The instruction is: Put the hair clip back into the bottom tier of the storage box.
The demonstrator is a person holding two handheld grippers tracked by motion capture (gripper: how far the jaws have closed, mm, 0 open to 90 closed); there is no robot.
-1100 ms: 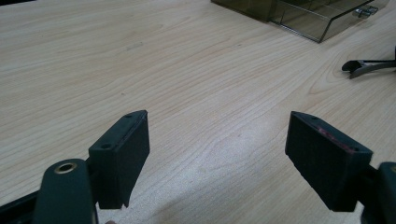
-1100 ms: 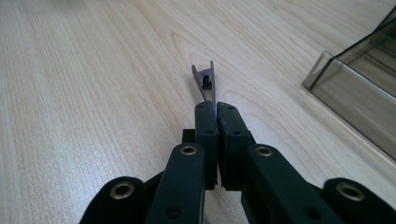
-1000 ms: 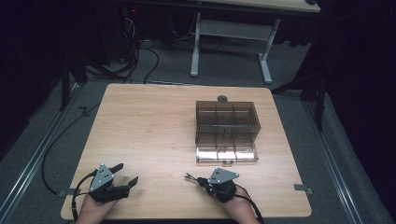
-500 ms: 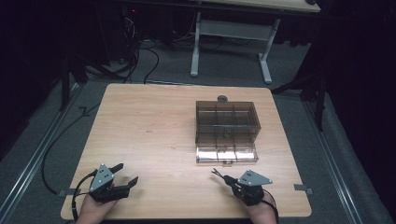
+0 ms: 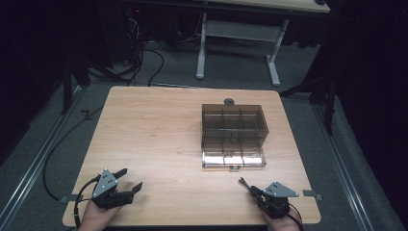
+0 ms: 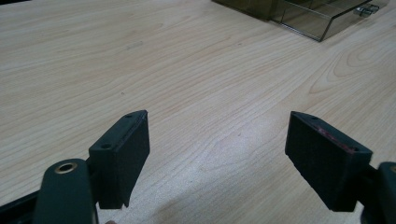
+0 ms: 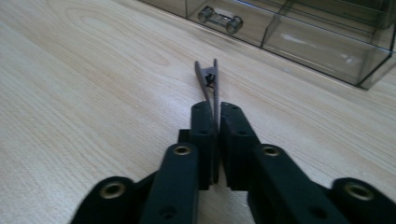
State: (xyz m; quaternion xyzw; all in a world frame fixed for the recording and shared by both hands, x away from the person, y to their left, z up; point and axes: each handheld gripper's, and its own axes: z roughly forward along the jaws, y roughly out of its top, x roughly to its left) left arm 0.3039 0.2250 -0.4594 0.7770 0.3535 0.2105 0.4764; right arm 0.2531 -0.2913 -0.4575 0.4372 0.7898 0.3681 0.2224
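Smoky, see-through plastic makes up the compartmented organiser box (image 5: pixel 234 129), and its tint hides what lies in the cells; a small dark speck in the middle one cannot be made out. In the right gripper view the box (image 7: pixel 299 32) is cut off by the top edge, with the metal handle (image 7: pixel 219 19) of its pulled-out front drawer in sight. A dark round object (image 5: pixel 229 101) sits just behind the box on the pale wooden table (image 5: pixel 154 139).

Thin metal tweezers (image 7: pixel 209 84) are clamped between the closed jaws of the right gripper (image 7: pixel 215 140), which sits near the table's front edge, in front of the box and a little to its right. The long axis of the tweezers continues the line of the jaws, tips aimed at the drawer front. Something tiny and dark sits between the tips, too small to identify. In the high view the tweezers (image 5: pixel 244 184) slant up and leftward toward the box.

Well left of the box, the left gripper (image 5: pixel 131 180) rests low at the front edge with its jaws wide apart and nothing between them, angled toward the box; the hand (image 5: pixel 94 217) under it is partly cut off by the bottom edge.
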